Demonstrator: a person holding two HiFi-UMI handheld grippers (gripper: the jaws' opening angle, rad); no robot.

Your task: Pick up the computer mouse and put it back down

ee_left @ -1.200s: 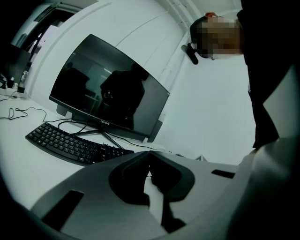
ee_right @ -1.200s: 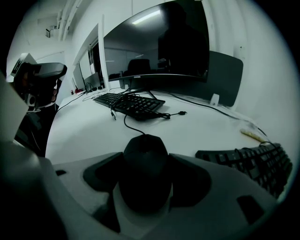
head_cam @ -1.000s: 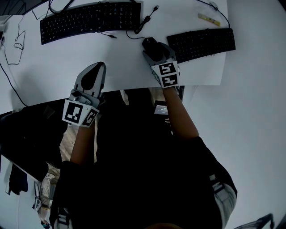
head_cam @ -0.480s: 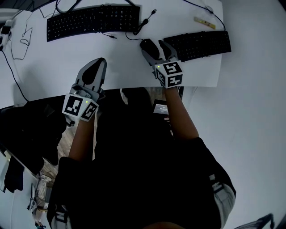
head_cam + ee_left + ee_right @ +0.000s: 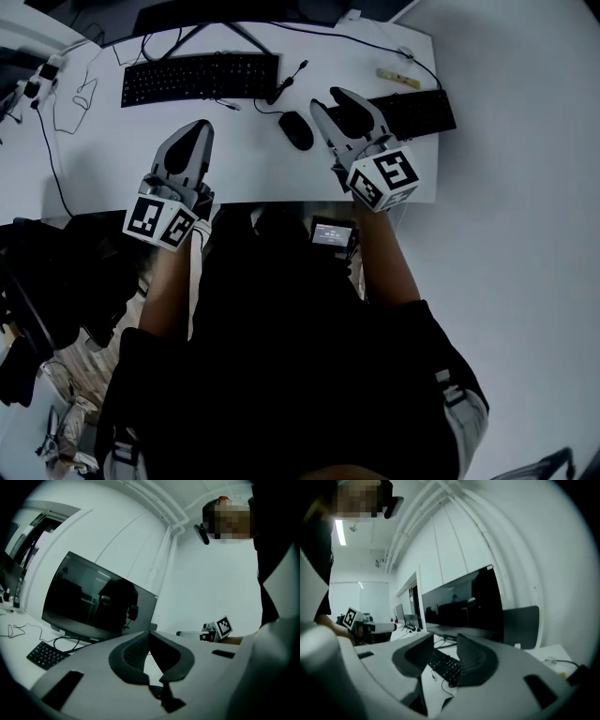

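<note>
Far left: left tongs point(image 5: 195, 129) pressed together on nothing, hovering above the near edge of the white tabletop point(image 5: 244, 164), well apart from anything on it.

Further back on the tabletop, a long black keyboard point(image 5: 200, 78), cable trailing off its right end.

Next, toward the middle: the computer mouse point(image 5: 296, 130), small, dark and rounded, lying flat on the tabletop between the two keyboards, touched by neither tongs.

Judged by its look: light, with a stiff plastic shell and no give under pressure. Smooth and domed on top, so likely to squirt out of a pinch taken high. Best taken low across the two long sides, about midway along, pads square to the flanks and clear of the buttons. Not fragile, but worth setting down gently, not dropped.

Just right of the mouse, clear of it: right tongs point(image 5: 330, 99), part spread and closing, holding nothing, only tabletop and keyboard showing through the gap.

Beyond, partly under them, a second keyboard point(image 5: 422, 108).
</note>
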